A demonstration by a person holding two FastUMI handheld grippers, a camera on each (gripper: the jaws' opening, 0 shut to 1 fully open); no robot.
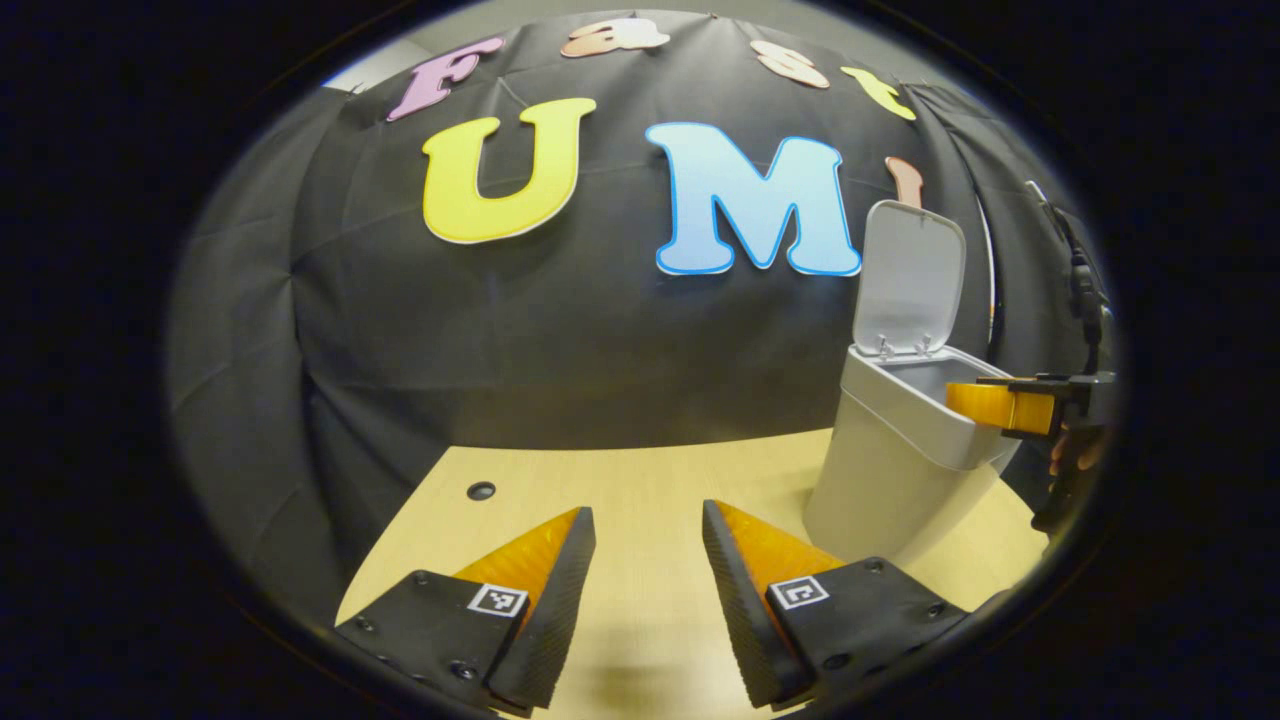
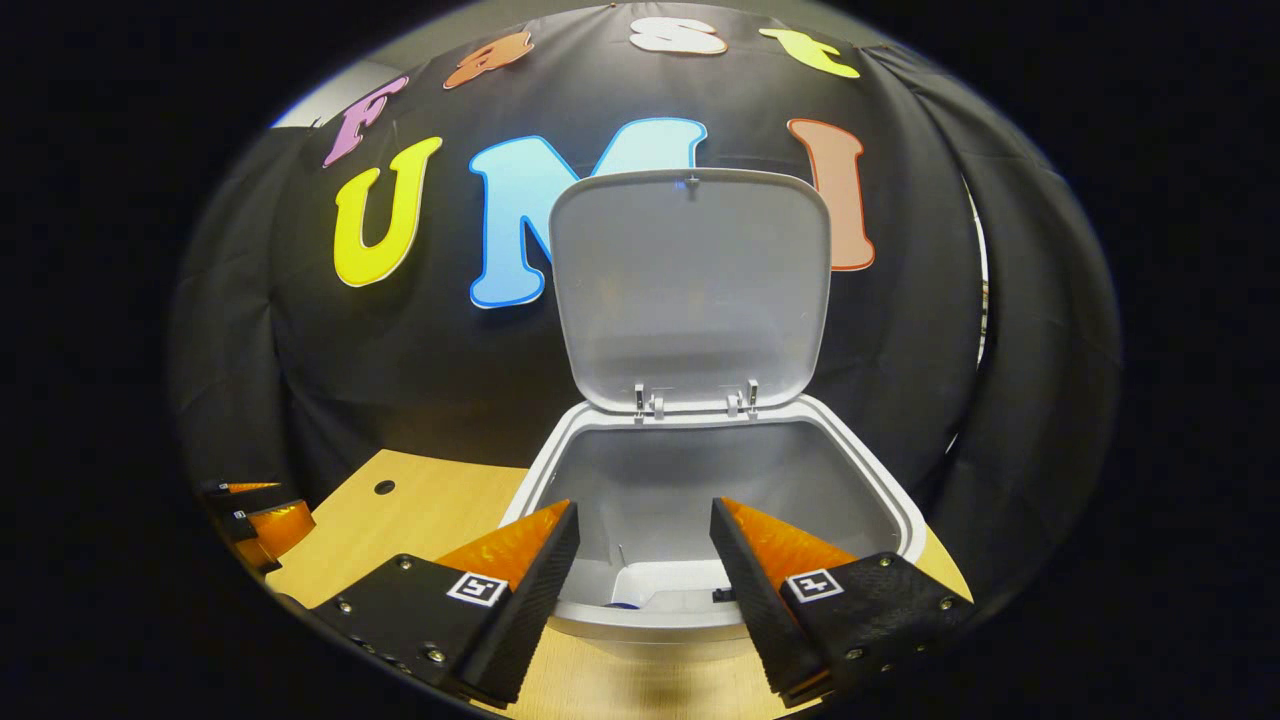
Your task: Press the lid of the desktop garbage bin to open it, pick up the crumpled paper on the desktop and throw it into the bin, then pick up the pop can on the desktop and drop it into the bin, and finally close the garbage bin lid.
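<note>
Left gripper view first: the left tool hangs low over the bare tabletop, fingers spread wide with nothing between them. Off to the right stands the garbage bin, its lid flipped up and standing nearly upright against the booth wall. At the bin's rim on the far right, the right tool pokes in over the opening, a hand behind it. A small dark hole marks the tabletop on the left.

Over to the right gripper view: the right tool sits directly above the open garbage bin, fingers apart and empty. The lid stands raised behind the opening. Something pale lies at the bin's bottom, too hidden to identify. Far left, low, the left tool hovers over the tabletop.
</note>
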